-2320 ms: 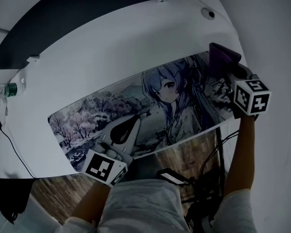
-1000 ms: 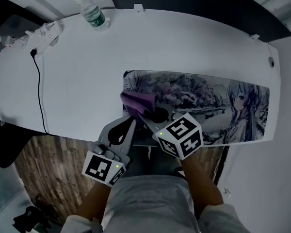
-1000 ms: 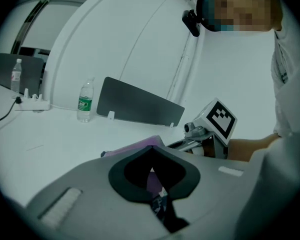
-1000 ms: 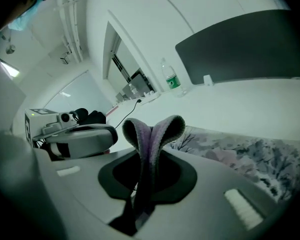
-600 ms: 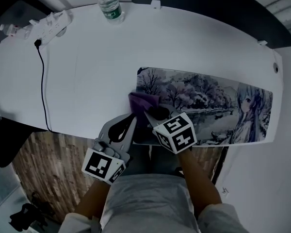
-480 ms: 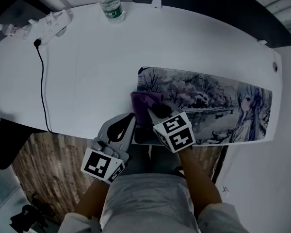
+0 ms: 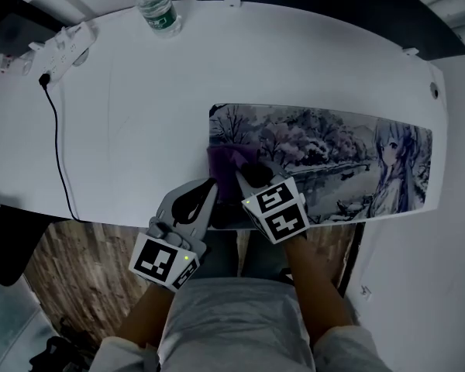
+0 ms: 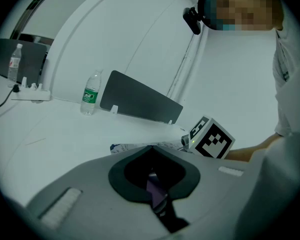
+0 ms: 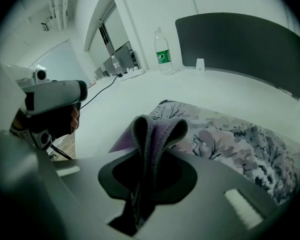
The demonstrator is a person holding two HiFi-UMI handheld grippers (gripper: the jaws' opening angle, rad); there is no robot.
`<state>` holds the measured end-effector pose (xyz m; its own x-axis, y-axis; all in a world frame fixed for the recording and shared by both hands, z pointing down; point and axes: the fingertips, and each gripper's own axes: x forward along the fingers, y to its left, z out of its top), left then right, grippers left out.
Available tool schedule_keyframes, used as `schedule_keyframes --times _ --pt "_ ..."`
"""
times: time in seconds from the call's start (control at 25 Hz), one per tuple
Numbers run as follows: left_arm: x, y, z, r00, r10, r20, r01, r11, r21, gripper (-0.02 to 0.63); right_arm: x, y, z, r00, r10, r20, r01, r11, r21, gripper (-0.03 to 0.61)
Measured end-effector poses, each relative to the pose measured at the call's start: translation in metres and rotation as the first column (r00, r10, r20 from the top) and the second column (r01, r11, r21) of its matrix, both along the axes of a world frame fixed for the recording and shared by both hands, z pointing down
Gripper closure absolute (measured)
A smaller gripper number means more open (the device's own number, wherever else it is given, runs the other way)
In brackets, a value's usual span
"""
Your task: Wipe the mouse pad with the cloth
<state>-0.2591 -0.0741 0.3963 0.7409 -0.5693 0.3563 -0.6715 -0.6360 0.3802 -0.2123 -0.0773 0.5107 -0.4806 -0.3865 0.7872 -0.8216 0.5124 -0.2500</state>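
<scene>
Now, cloth: the purple cloth (image 7: 225, 161) is soft and folded, with a fine knitted look. It is clamped in the right gripper (image 7: 244, 178) and rests on the left end of the mouse pad (image 7: 333, 153).
Right fingers: closed on the fold of the cloth, which stands up between them.
Left fingers: the left gripper (image 7: 211, 189) has them together, holding nothing that I can make out. It is at the near edge of the counter (image 7: 139, 107), just beside the cloth.
Key relation: the pad is a long, thin, flat printed mat. Its long axis runs from the cloth away to the person's right, so most of its surface lies to the right of the fingers.
Next move, as I judge: a stroke to the right along this axis, by the right gripper.
Counter: white, smooth and hard.
</scene>
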Motion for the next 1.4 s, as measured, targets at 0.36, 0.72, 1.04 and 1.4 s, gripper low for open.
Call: schedule_keyframes --times 0.36,0.72,1.04,1.4 --pt "0.045 0.008 0.001 1.000 0.010 0.014 -0.010 1.000 0.004 0.597 0.040 0.013 0.003 1.000 0.019 0.022 -0.019 1.000 -0.005 0.528" --pt "0.108 0.024 -0.003 0.999 0.032 0.004 -0.032 0.999 -0.001 0.596 0.103 0.022 0.006 0.999 0.040 0.014 -0.040 0.999 -0.012 0.528" --pt "0.155 0.028 -0.007 0.998 0.067 0.002 -0.067 0.998 0.004 0.595 0.157 0.030 0.005 0.997 0.082 0.008 -0.082 0.996 -0.027 0.528" --pt "0.208 0.034 -0.008 0.992 0.125 0.012 -0.125 0.992 0.004 0.596 0.215 0.039 0.006 0.991 0.135 0.011 -0.135 0.990 -0.039 0.528"
